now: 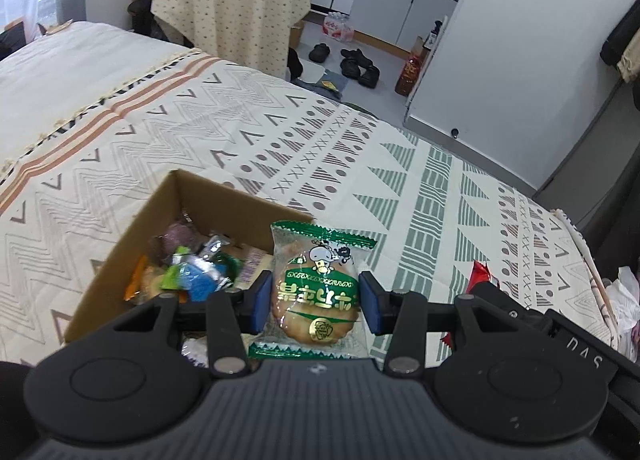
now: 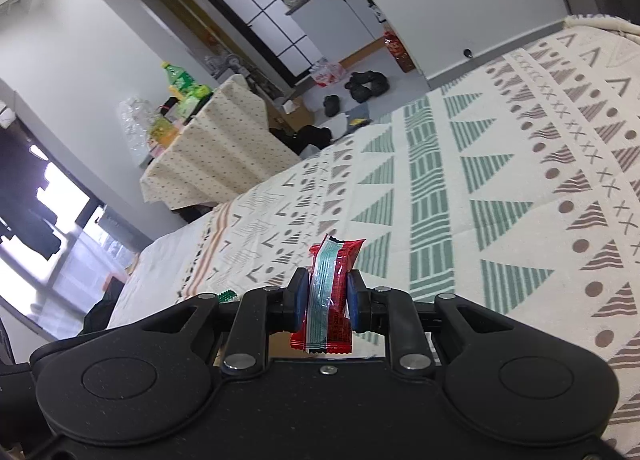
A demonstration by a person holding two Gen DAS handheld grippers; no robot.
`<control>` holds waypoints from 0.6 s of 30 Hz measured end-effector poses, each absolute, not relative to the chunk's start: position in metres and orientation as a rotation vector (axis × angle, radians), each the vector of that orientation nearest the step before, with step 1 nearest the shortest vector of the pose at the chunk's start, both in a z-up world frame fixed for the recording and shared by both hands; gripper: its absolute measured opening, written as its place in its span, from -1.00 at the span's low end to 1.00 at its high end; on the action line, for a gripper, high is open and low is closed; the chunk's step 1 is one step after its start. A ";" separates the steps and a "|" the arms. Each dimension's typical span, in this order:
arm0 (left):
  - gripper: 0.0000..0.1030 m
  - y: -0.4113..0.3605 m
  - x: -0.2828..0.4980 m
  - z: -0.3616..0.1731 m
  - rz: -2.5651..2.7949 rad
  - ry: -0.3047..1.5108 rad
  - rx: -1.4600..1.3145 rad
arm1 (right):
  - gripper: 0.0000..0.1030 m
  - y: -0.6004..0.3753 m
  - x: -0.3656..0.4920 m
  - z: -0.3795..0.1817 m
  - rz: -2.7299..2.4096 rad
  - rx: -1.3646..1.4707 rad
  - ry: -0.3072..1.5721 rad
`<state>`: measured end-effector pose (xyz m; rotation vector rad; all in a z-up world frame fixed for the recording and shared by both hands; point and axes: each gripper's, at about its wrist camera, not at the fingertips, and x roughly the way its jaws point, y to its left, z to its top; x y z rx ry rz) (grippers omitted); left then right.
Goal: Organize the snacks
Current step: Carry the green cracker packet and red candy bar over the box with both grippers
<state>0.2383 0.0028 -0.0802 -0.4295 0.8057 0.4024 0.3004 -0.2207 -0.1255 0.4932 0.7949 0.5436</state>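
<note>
An open brown cardboard box [image 1: 120,260] on the patterned bed [image 1: 360,163] is holding mixed wrapped snacks [image 1: 192,272]. The left claw [image 1: 316,302] is clamping a green-wrapped round biscuit [image 1: 316,292] just right of the box; the right claw [image 2: 328,300] is clamping a red snack packet [image 2: 330,292].

Both grippers, left [image 1: 316,302] and right [image 2: 329,302], are matte black with blue pads [image 1: 256,306], silver pivot screws and round side caps.

I read little here: on the green-and-clear biscuit packet [image 1: 316,292] in my left gripper [image 1: 316,302], gold Chinese characters run beneath a cartoon figure, too stylised for me to make out. The letters "SVU", seen upside down, stand on the black gripper body [image 1: 576,348] beside it. Print on the red snack packet [image 2: 330,296] is illegible.
</note>
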 end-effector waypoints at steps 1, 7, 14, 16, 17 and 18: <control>-0.13 0.005 0.235 -0.079 0.406 0.805 -0.431 | -0.60 -0.219 0.298 -0.124 0.551 0.490 0.790; -0.13 0.019 0.218 -0.074 0.431 0.802 -0.438 | -0.60 -0.205 0.286 -0.116 0.580 0.461 0.773; -0.13 0.038 0.200 -0.071 0.459 0.802 -0.463 | -0.60 -0.186 0.271 -0.109 0.623 0.421 0.761; -0.13 0.042 0.195 -0.070 0.467 0.800 -0.466 | -0.60 -0.181 0.267 -0.108 0.637 0.410 0.761; -0.13 0.045 0.193 -0.070 0.470 0.800 -0.467 | -0.60 -0.178 0.265 -0.108 0.644 0.406 0.761; -0.13 0.047 0.192 -0.071 0.473 0.801 -0.469 | -0.60 -0.176 0.263 -0.108 0.650 0.401 0.763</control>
